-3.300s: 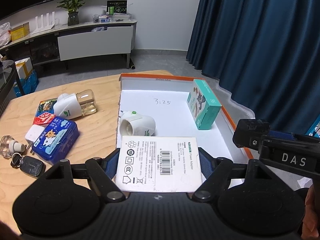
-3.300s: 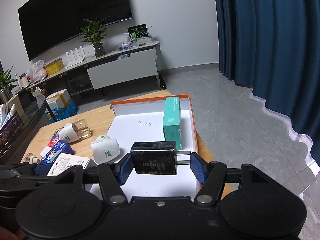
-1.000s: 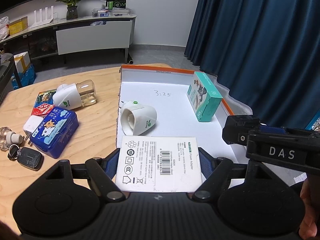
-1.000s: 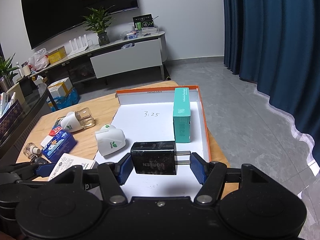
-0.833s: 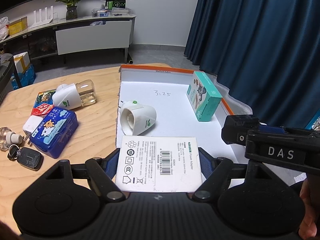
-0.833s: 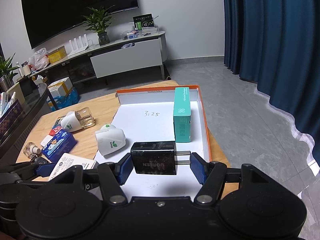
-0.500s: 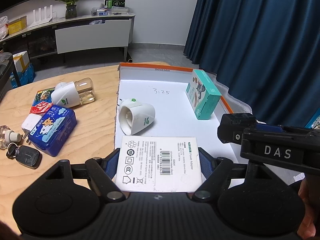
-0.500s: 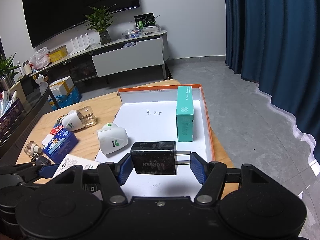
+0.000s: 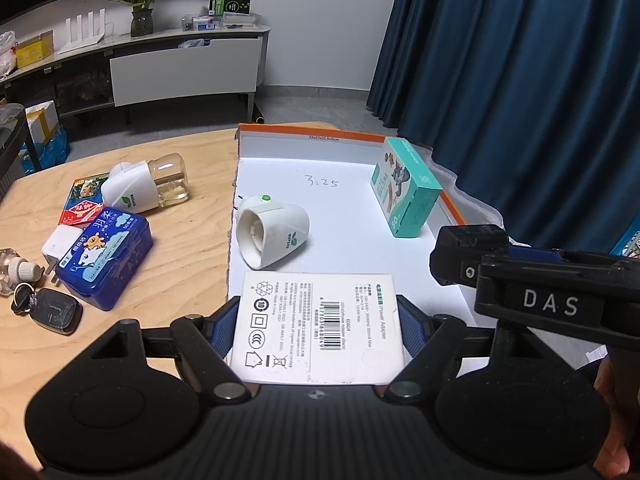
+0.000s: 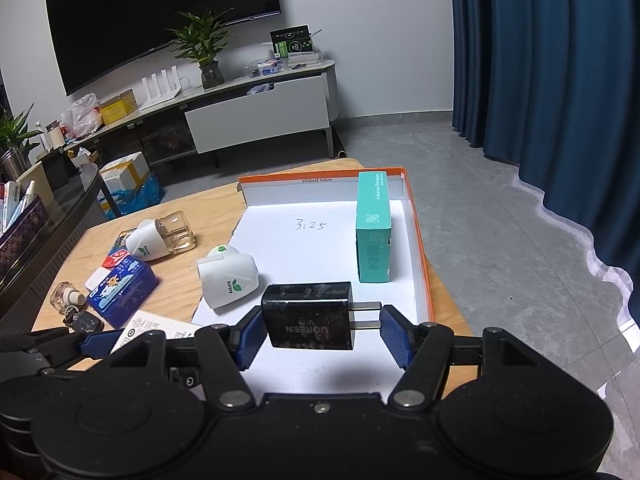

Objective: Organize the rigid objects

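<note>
My left gripper (image 9: 318, 326) is shut on a flat white adapter box (image 9: 318, 326) with a barcode, held above the near end of the orange-rimmed white tray (image 9: 340, 142). My right gripper (image 10: 320, 326) is shut on a black plug charger (image 10: 308, 320), one pad on its body, the other on the prong tips, over the tray's (image 10: 420, 240) near right part. In the tray lie a white plug-in diffuser (image 9: 272, 234) by the left wall and a teal carton (image 9: 404, 200) along the right wall. The right gripper (image 9: 540, 288) shows at the right of the left wrist view.
On the wooden table (image 9: 192, 240) left of the tray lie a diffuser with a clear bottle (image 9: 148, 186), a blue tin (image 9: 106, 256), a red card pack (image 9: 82, 210), a white charger (image 9: 58, 242), a car key (image 9: 52, 310) and a small glass bottle (image 9: 10, 272). Blue curtains (image 9: 520, 80) hang right.
Nothing in the grips has changed. Both views have crept slightly closer to the tray since the earliest frames.
</note>
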A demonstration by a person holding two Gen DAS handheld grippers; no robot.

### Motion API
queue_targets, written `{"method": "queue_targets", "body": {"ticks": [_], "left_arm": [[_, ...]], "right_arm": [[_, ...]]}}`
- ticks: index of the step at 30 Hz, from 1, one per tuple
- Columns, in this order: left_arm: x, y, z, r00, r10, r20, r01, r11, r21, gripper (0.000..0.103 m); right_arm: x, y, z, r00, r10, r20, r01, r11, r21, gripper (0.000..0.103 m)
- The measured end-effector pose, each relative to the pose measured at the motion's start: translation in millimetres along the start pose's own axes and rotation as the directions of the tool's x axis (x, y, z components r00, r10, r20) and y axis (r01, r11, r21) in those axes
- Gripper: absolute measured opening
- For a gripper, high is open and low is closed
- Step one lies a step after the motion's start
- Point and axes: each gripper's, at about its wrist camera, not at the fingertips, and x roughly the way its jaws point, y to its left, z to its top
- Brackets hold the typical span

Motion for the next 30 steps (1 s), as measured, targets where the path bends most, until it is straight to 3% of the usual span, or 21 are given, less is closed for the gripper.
{"method": "queue_targets", "body": {"ticks": [30], "left_arm": [[1.5,-1.1,-1.2,1.000,-0.006,-0.002,0.006,1.000,0.007,0.079]], "right_arm": [[4.9,3.3,-1.7,1.000,0.004,-0.010,-0.004,1.000,-0.006,0.075]]}}
